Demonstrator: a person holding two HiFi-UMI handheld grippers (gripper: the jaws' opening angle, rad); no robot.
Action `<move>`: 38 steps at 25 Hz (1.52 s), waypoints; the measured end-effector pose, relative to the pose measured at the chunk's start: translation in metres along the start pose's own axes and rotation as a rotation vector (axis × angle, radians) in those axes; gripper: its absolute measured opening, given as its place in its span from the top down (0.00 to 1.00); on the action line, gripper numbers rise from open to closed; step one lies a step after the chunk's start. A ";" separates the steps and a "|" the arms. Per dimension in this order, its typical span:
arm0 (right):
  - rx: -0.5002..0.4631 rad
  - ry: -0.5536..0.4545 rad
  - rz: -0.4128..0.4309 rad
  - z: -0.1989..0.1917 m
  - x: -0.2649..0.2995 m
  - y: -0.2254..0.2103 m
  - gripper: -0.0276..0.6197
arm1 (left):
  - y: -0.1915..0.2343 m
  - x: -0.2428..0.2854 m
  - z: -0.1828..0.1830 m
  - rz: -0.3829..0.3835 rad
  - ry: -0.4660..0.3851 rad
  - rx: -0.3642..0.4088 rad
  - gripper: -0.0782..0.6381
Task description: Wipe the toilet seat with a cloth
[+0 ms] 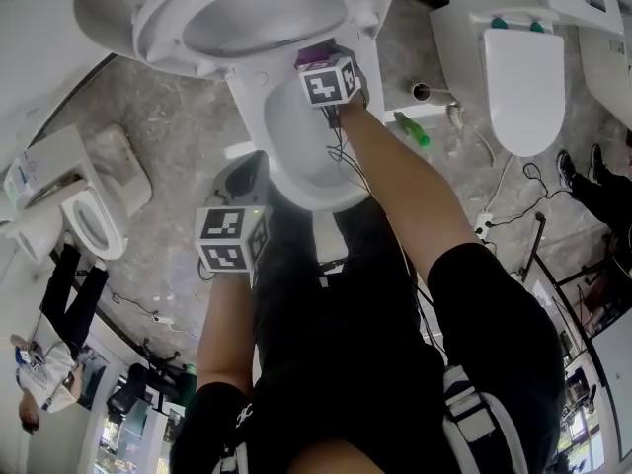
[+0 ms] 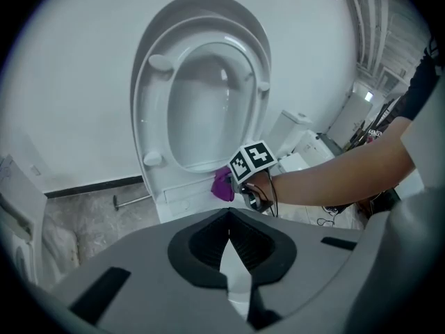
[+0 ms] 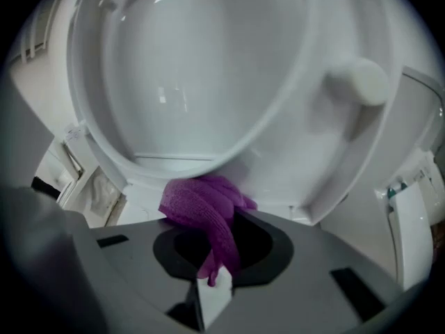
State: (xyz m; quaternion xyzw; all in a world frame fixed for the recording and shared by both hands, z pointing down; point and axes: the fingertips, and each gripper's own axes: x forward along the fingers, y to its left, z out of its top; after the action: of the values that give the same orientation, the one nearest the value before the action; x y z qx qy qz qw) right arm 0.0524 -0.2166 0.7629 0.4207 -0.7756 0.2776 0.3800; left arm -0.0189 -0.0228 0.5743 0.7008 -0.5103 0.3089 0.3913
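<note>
The toilet seat [image 2: 142, 117] stands raised, leaning back with the lid behind it against the white wall. Its underside, with small round bumpers, faces the person. Below it the white bowl [image 1: 296, 156] is open.

The right gripper [image 3: 212, 284] reaches to the back edge of the bowl, at the foot of the raised seat. Its jaws are closed on a purple cloth [image 3: 205, 207]: a strip of it runs down between the tips, and the rest bunches just ahead of them. The bunch lies against the white surface at the hinge end, under the lower edge of the seat ring. In the head view the cloth shows as a purple patch right above this gripper's marker cube [image 1: 331, 82].

The left gripper [image 2: 229, 249] hangs back at the front edge of the bowl, well apart from the seat, pointing toward it. Its jaws are together with nothing between them.

The floor [image 1: 178, 136] is mottled grey. Another toilet [image 1: 523, 77] stands off to the right, and a green-handled item [image 1: 410, 128] lies on the floor beside the bowl.
</note>
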 end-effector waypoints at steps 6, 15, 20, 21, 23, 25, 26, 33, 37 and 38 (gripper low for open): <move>0.043 -0.010 -0.059 0.003 -0.019 -0.065 0.86 | -0.044 0.015 0.021 -0.029 -0.001 0.045 0.90; 0.091 -0.088 -0.099 0.028 -0.060 -0.092 0.86 | -0.073 0.007 0.043 -0.040 -0.014 0.091 0.90; 0.068 -0.084 -0.098 0.039 -0.085 -0.089 0.86 | -0.087 -0.007 0.052 -0.052 -0.021 0.100 0.90; 0.063 -0.082 -0.097 0.039 -0.091 -0.088 0.86 | -0.091 -0.010 0.055 -0.056 -0.025 0.105 0.90; 0.062 -0.079 -0.091 0.041 -0.102 -0.085 0.86 | -0.099 -0.015 0.061 -0.066 -0.037 0.117 0.90; 0.069 -0.077 -0.082 0.042 -0.110 -0.079 0.86 | -0.103 -0.022 0.068 -0.075 -0.051 0.127 0.90; 0.072 -0.077 -0.080 0.042 -0.114 -0.076 0.86 | -0.103 -0.025 0.071 -0.077 -0.056 0.130 0.90; 0.125 -0.142 -0.084 0.065 -0.147 -0.070 0.86 | -0.100 -0.041 0.081 -0.076 -0.084 0.127 0.90; 0.270 -0.153 -0.104 0.080 -0.159 -0.089 0.86 | -0.099 -0.049 0.085 -0.073 -0.098 0.110 0.90; 0.287 -0.141 -0.107 0.083 -0.160 -0.093 0.86 | -0.099 -0.051 0.086 -0.073 -0.101 0.109 0.90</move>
State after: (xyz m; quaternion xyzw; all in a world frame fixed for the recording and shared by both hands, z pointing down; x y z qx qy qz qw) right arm 0.1603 -0.2544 0.5952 0.5299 -0.7291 0.3347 0.2750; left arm 0.0640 -0.0565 0.4657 0.7540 -0.4860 0.2860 0.3370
